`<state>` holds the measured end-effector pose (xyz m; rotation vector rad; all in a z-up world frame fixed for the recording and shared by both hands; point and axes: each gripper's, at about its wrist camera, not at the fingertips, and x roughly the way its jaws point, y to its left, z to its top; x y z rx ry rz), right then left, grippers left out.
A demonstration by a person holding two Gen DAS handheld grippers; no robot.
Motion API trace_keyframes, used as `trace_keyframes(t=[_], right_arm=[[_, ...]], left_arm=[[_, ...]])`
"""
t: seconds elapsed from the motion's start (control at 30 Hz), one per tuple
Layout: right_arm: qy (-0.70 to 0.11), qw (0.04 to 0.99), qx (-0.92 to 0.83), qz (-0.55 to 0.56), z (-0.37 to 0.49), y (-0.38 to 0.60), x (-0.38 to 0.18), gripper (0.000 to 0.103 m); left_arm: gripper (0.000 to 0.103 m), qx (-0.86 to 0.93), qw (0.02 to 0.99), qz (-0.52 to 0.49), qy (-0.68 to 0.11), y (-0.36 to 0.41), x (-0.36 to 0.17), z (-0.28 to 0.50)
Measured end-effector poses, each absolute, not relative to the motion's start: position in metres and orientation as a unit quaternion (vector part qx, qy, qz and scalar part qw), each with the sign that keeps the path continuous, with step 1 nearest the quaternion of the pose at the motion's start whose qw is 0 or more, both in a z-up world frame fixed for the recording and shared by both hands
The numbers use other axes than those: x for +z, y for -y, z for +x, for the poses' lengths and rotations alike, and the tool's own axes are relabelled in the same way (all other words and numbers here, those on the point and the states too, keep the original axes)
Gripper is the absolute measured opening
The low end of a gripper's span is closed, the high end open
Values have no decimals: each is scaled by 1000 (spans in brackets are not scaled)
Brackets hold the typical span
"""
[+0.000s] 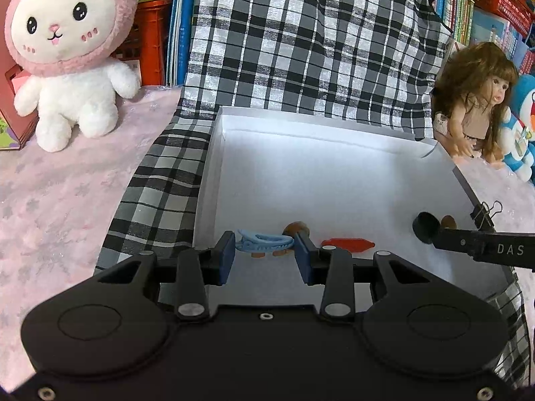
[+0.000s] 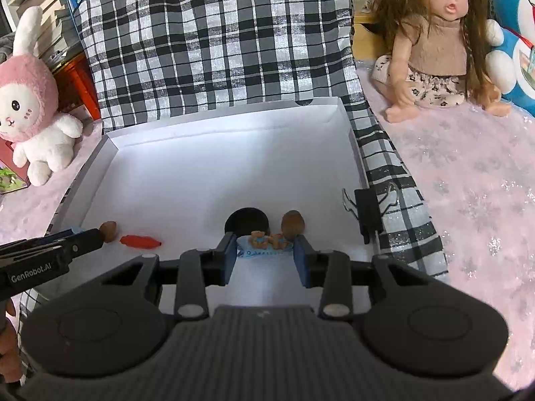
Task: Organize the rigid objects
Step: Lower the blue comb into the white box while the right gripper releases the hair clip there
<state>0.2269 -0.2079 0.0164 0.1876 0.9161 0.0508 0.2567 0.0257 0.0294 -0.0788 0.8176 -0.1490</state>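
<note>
In the white box (image 1: 334, 173), the left tongs (image 1: 264, 250) clench a light, stiff blue clip (image 1: 264, 242) across its slippery sides, while the right tongs (image 2: 265, 250) grasp a small bear-decorated clip (image 2: 265, 244) likewise.

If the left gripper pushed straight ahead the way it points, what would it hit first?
Probably the blue hair clip, which already lies between the left gripper fingers; a brown nut sits just beyond it on the white box floor. Depth is uncertain.

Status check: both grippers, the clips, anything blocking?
Left gripper closed on blue hair clip. Right gripper on bear clip. Both over white box. Nothing blocking.
</note>
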Motion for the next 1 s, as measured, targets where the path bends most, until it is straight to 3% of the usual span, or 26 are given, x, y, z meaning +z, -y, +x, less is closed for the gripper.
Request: trace_keyframes(t=[0.47, 0.57, 0.73, 1.0], right_arm=[[-440, 893, 30, 90, 226, 208, 16, 47], [-438, 894, 35, 88, 225, 207, 17, 58], [-431, 897, 40, 84, 222, 206, 23, 58], [-413, 906, 57, 73, 204, 204, 37, 60]], left_arm=[[38, -76, 915, -31, -395, -24, 28, 255], [44, -76, 917, -31, -391, -25, 29, 254], [46, -79, 917, -38, -389, -30, 35, 251], [63, -83, 929, -23, -359, -32, 52, 228]])
